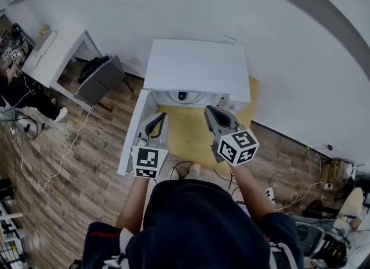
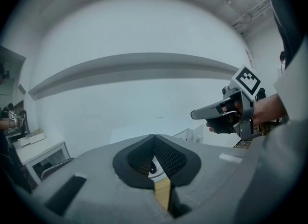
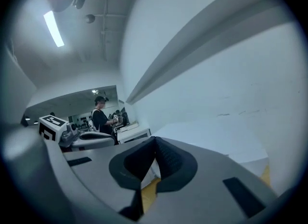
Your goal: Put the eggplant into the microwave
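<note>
White door (image 1: pixel 134 135) swung wide at the left, the microwave (image 1: pixel 196 68) sits on a yellow table (image 1: pixel 185 140) with its mouth toward the person holding the tools. Just right of that door is the left gripper (image 1: pixel 156 120), its jaws closed on nothing, the mesh pads meeting at the tips. In the mouth lies a pale round dish (image 1: pixel 199 98) with 1 small dark thing (image 1: pixel 182 95) on it. That may be the eggplant, but it is too small to be sure. I see no eggplant elsewhere, on the table or in either grip. Over the table's right half is the right gripper (image 1: pixel 215 114), its jaws likewise pressed together and empty.

With both tools bare before the open mouth, I judge the placing either done or not begun. If the dark thing is the eggplant, only the door is left. I would lay the side of the left gripper against the door's outer edge and follow its arc round. The right gripper should be out of the mouth first. If it is not the eggplant, that has to be found before anything else.

Only the head view shows door, dish and table together. The left gripper view catches a sliver of dish and the dark thing under its tips, and the right gripper side-on in its hand. The right gripper view alone shows another person (image 3: pixel 100 114) standing at desks far behind.
</note>
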A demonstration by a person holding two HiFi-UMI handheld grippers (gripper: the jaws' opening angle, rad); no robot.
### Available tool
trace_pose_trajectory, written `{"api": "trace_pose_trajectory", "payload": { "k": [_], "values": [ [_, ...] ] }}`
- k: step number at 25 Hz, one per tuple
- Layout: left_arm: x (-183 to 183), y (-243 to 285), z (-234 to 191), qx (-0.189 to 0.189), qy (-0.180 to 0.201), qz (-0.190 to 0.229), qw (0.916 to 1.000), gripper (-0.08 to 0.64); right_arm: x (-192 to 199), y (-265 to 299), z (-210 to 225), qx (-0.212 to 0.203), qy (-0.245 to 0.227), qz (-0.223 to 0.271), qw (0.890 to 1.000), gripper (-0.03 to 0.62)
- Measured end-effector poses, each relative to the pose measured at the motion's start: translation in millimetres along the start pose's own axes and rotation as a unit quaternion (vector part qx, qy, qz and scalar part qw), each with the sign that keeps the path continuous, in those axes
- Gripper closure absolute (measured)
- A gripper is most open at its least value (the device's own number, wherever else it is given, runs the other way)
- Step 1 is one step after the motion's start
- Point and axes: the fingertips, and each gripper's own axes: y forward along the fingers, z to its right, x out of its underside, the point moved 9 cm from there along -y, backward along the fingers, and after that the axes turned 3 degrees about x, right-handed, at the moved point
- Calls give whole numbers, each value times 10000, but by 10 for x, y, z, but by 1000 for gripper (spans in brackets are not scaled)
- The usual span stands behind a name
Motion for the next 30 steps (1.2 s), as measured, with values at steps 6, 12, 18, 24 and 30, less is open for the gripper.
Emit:
{"api": "trace_pose_trajectory", "payload": {
  "k": [6, 12, 18, 24, 30],
  "values": [
    [-218, -60, 10, -58, 76, 254, 9996, 546, -238, -157, -50, 12, -184, 404, 9990, 580],
    [-427, -113, 46, -32, 79, 513, 9986, 545, -416, -308, -101, 136, -476, 739, 9960, 580],
    [-504, -149, 50, 1, 173, 572, 9982, 545, -448, -370, -82, 275, -521, 891, 9943, 580],
    [-498, -163, 40, -28, 195, 553, 9983, 545, -437, -375, -73, 317, -543, 903, 9939, 580],
    [-476, -150, 17, -18, 204, 526, 9984, 545, -405, -333, -79, 330, -505, 893, 9942, 580]
  ]
}}
